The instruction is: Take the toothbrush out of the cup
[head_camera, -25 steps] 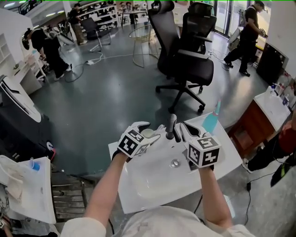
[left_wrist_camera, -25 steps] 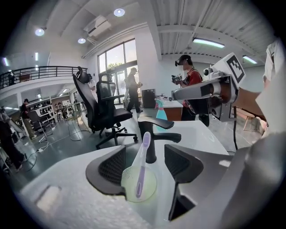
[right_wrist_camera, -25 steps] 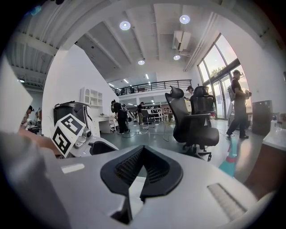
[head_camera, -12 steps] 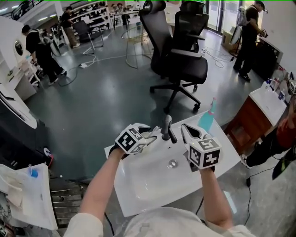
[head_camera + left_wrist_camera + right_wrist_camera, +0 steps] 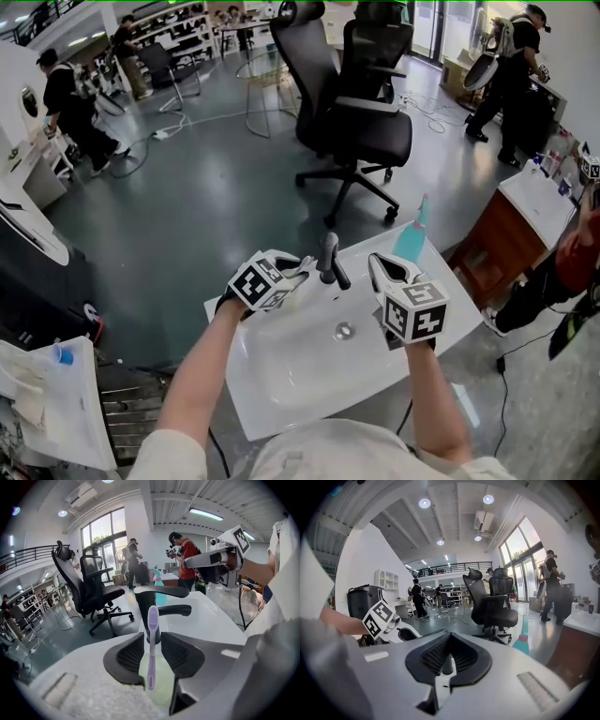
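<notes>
Now, in the head view, the left gripper (image 5: 298, 274) has sunk to the back rim of the white sink (image 5: 281, 375) beside the faucet (image 5: 328, 255), with the right gripper (image 5: 382, 267) across the tap. In the left gripper view its jaws are closing, narrower than a second ago. The purple toothbrush (image 5: 152, 639) stands upright between them in the pale green cup (image 5: 161, 681), with slim gaps either side, so a grip looks imminent. The right gripper view shows jaws together and empty. No brand is legible, only square markers.
</notes>
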The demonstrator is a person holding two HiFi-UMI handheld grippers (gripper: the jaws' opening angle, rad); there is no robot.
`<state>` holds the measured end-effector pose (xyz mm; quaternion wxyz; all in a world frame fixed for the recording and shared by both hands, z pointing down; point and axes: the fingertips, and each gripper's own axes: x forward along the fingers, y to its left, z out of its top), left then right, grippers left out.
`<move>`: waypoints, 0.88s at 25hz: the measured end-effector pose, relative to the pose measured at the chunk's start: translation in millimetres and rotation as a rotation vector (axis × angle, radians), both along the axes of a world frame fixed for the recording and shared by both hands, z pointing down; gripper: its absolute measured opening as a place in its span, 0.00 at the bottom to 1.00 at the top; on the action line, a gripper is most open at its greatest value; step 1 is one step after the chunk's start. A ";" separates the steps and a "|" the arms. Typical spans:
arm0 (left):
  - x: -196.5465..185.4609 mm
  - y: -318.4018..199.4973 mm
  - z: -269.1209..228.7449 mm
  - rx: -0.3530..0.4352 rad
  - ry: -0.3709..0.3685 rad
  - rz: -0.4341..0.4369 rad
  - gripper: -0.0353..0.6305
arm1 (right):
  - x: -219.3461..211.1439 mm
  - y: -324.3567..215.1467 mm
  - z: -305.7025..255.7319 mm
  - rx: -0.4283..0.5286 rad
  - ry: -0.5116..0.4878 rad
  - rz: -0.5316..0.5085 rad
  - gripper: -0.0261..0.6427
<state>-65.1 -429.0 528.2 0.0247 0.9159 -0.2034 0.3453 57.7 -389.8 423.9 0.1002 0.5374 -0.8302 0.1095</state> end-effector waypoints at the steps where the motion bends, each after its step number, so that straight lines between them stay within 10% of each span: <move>1: 0.4 0.1 0.3 0.000 -0.003 0.003 0.23 | 0.9 0.4 0.8 -0.001 0.001 0.001 0.04; 22: -1.6 2.5 -0.9 0.007 -0.031 0.009 0.10 | 1.0 -0.1 1.3 -0.004 -0.014 -0.003 0.04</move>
